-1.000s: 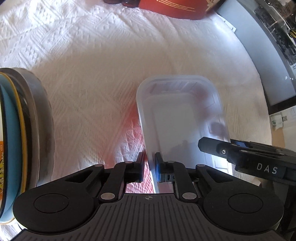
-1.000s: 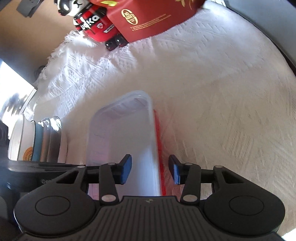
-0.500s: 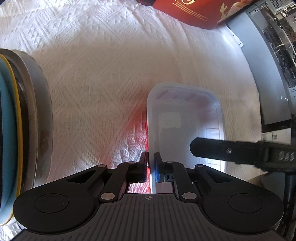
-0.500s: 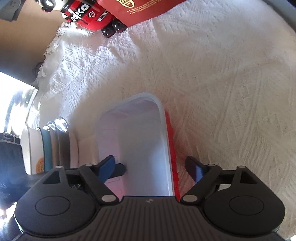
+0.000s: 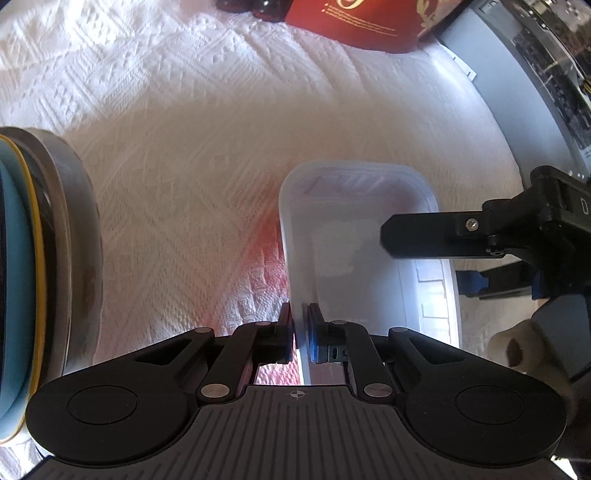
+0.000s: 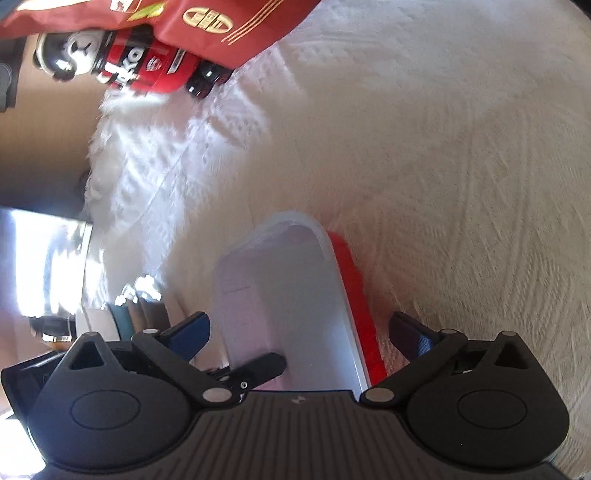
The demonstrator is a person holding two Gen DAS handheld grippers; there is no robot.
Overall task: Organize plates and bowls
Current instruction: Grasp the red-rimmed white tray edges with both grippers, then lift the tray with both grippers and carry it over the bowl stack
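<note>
Left wrist view: our left tongs (image 5: 301,338) are clenched on the near left wall of the clear plastic container (image 5: 354,236), which rests on the white textured cloth (image 5: 192,155) covering the worktop. A stack of plates (image 5: 40,266) stands on edge at the left, well apart from the container. A red box (image 5: 354,22) lies at the far edge. The right tongs (image 5: 417,254) reach in from the right, over the container's right side.

Right wrist view: our right tongs (image 6: 301,328) are opening, released, pads pressing on nothing, with the container's (image 6: 280,295) right wall and the red lid (image 6: 354,295) along it between the fingers. The plates (image 6: 133,314) sit at lower left.

We judge the step is handing the container to a one-sided hold. To do it well, the left grip should stay firm and level while the right tongs clear the rim without snagging the lid.
</note>
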